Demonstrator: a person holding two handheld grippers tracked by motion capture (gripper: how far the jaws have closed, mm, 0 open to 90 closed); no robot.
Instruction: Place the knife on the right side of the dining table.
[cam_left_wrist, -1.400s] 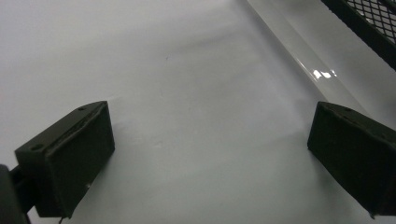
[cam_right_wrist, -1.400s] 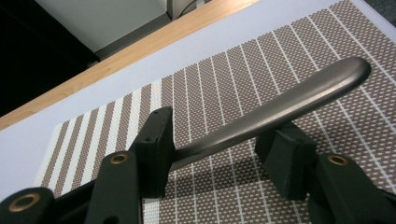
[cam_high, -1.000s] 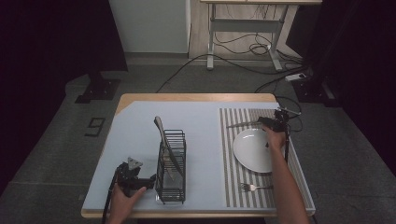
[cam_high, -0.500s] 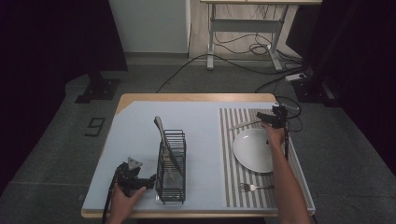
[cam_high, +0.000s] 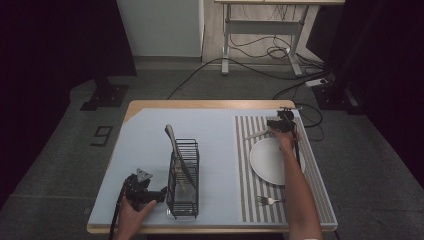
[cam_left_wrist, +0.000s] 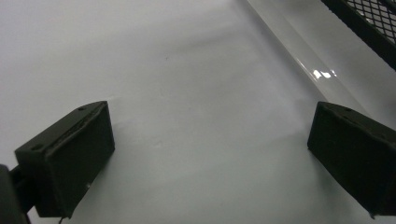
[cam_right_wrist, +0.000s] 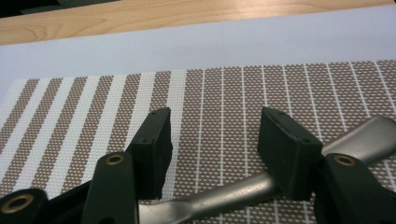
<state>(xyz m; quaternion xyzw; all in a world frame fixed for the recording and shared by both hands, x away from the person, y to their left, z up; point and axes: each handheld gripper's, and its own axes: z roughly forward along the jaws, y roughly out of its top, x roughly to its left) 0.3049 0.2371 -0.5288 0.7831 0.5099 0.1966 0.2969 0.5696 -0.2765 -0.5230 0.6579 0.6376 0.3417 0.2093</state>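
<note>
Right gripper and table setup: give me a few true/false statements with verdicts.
1. The right gripper has its fingers apart over the striped placemat. True.
2. The fork lies on the white plate. False: it lies on the placemat, nearer the person than the plate.
3. A knife stands tilted in the black wire rack. True.
4. The left gripper is shut on a spoon. False: its fingers are wide apart over bare table cover.
5. A metal utensil handle lies across beneath the right gripper's fingers. True.
6. The rack stands on the placemat. False: it stands on the pale table cover, left of the placemat.
</note>
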